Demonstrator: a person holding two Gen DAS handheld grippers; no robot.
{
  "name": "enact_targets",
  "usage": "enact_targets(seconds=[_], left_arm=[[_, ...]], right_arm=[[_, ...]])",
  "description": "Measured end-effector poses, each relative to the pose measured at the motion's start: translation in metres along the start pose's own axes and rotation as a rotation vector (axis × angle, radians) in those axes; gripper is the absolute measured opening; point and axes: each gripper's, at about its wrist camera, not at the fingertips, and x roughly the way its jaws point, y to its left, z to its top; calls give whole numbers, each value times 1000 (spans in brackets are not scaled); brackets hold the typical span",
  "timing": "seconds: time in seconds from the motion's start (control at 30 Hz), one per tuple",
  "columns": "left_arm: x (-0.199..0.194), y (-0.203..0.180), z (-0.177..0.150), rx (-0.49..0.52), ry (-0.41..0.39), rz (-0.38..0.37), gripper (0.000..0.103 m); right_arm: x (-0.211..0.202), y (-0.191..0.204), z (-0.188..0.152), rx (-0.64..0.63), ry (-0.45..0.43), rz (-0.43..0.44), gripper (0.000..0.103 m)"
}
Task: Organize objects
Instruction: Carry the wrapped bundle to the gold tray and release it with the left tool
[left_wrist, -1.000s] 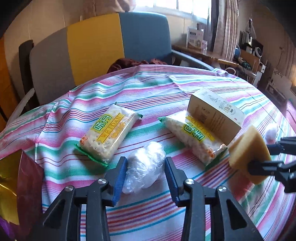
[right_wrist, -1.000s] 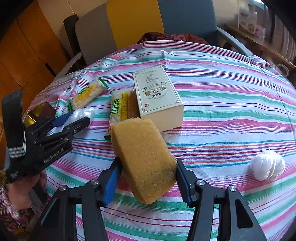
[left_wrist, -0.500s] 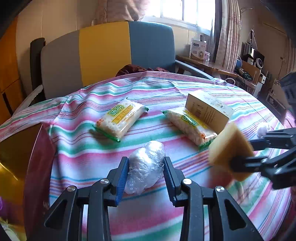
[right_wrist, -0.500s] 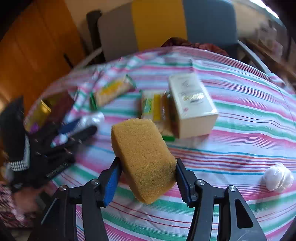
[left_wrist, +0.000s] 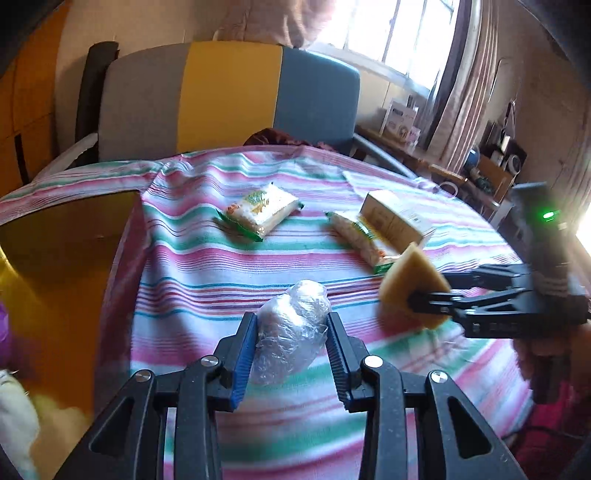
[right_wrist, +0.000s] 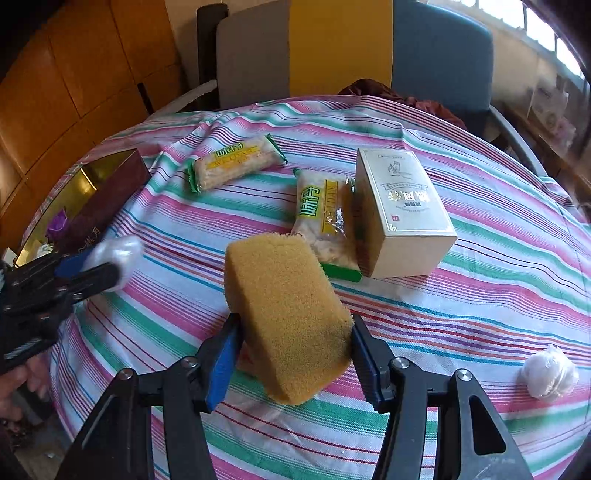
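Striped table (right_wrist: 480, 302): two cracker packs and carton remaining at far centre. Gold-lined box (left_wrist: 62, 258) now looming at near left. Right gripper (right_wrist: 291, 354) clamping sponge (right_wrist: 284, 314) aloft, idling. Left gripper (left_wrist: 290, 350) now pinching plastic-wrapped bundle (left_wrist: 291, 332), carrying it leftward toward box; drop-off likely next.
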Motion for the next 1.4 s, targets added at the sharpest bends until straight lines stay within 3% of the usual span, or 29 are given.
enact_targets(seconds=[0.2,0.4,0.6,0.77,0.97,1.17,1.4], left_arm=[[-50,18,12,-33,-87,-25,37],[-83,55,18,-69,-137,34,37],[-85,105,16,-117,-85,151,37],[-66,149,16,-207,19,202,37],[-60,177,9,-280,42,284,43],[-73,181,-2,-308,-4,262,46],[-101,156,-12,-218,-96,283,46]], right_arm=[[1,0,-1,10,0,-3,58],[1,1,-3,13,-1,-13,58],[2,3,-4,7,0,-23,59],[2,2,-4,11,0,-22,59],[3,3,-5,10,-1,-22,59],[5,3,-7,6,9,-28,60],[5,8,-7,-21,-1,-55,57]])
